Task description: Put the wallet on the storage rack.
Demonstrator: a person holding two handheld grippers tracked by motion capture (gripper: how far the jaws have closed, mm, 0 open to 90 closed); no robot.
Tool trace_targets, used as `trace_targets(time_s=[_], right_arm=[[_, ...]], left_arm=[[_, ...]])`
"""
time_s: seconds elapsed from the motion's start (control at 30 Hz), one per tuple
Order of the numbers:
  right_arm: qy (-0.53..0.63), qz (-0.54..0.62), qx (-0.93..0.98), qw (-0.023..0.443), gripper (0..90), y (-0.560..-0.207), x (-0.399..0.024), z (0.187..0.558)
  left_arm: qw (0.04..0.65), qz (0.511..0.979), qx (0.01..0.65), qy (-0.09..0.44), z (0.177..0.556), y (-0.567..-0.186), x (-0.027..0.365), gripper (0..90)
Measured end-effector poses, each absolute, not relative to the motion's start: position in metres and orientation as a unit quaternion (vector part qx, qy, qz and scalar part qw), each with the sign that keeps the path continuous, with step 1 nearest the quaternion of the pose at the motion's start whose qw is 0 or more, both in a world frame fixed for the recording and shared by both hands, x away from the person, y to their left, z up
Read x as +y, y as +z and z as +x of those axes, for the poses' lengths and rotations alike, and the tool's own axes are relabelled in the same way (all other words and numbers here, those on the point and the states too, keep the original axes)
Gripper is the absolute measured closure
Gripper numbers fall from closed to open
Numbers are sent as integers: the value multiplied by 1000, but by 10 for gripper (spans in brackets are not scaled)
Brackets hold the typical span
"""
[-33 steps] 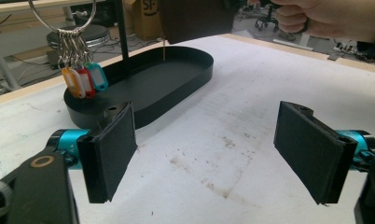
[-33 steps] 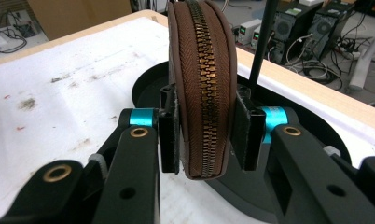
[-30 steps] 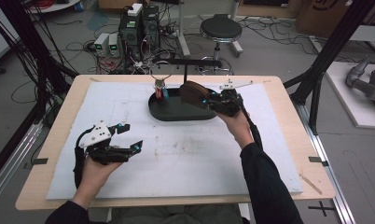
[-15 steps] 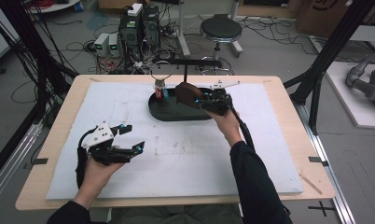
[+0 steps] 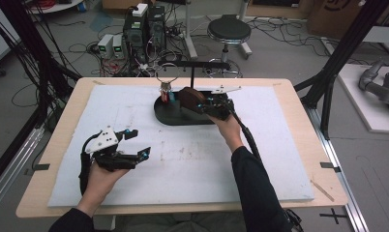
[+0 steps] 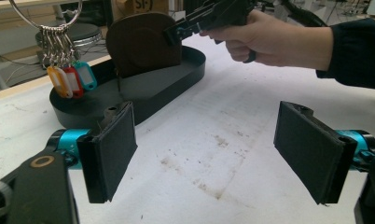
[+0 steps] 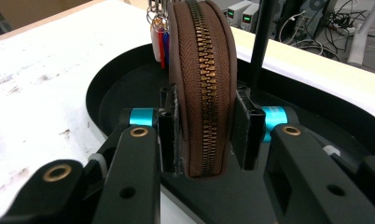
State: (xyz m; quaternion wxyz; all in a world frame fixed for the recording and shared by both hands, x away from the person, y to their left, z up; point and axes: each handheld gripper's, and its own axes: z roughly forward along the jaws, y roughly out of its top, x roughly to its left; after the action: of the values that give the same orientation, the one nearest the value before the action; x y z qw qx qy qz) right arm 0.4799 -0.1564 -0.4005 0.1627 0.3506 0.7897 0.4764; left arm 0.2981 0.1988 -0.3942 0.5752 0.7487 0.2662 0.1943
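Seen from the high view, your right tool (image 5: 195, 100) pinches the brown zip pouch (image 5: 190, 98) over the black oval tray (image 5: 169, 117), which sits at the far middle of the white-covered worktop (image 5: 279, 159). A ring of coloured key tags (image 5: 166, 94) hangs over the tray's left end, just beside the pouch. Your left tool (image 5: 134, 143) hovers over the near-left part of the worktop, well apart from the tray, with its jaws spread and nothing between them.

From the left gripper view, your left tool (image 6: 204, 149) stands wide open over the bare mat. Beyond it, the pouch (image 6: 143, 44) stands on edge above the tray (image 6: 153, 91), gripped by your right tool (image 6: 174, 32), with the key tags (image 6: 71, 79) hanging to its left.

From the right gripper view, your right tool (image 7: 205, 130) presses both pads against the pouch's (image 7: 202, 79) sides, zip facing you. The pouch is upright over the tray (image 7: 120, 88), and the key tags (image 7: 160, 44) hang right behind it.
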Motion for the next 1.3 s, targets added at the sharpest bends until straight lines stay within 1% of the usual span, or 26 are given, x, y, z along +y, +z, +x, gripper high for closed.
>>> trace_targets(time_s=[0.1,0.23,0.4,0.57,0.8,0.93,0.97,1.1,1.2,1.3], right_arm=[[476,352,788,170,687,-405,-154,482],[481,358,782,168,688,-411,-153,485],[455,366,794,167,687,-420,-152,487],[462,370,788,167,683,-424,-154,487],[452,371,797,155,663,-427,-158,488],[438,371,803,162,634,-427,-158,488],[433,373,804,163,616,-427,-158,488],[427,384,800,173,459,-424,-162,487],[419,381,802,187,388,-418,-167,485],[408,373,808,205,355,-409,-171,481]], left_arm=[[576,750,263,192,298,-394,198,209],[576,750,263,191,298,-394,197,209],[578,748,263,193,297,-394,198,209],[577,749,264,192,297,-394,198,209],[576,751,262,191,297,-395,198,209],[576,750,262,192,297,-394,198,209],[575,750,262,193,297,-394,198,209],[575,751,262,192,297,-395,198,209],[574,751,263,194,297,-395,198,209],[573,751,264,195,298,-395,199,208]])
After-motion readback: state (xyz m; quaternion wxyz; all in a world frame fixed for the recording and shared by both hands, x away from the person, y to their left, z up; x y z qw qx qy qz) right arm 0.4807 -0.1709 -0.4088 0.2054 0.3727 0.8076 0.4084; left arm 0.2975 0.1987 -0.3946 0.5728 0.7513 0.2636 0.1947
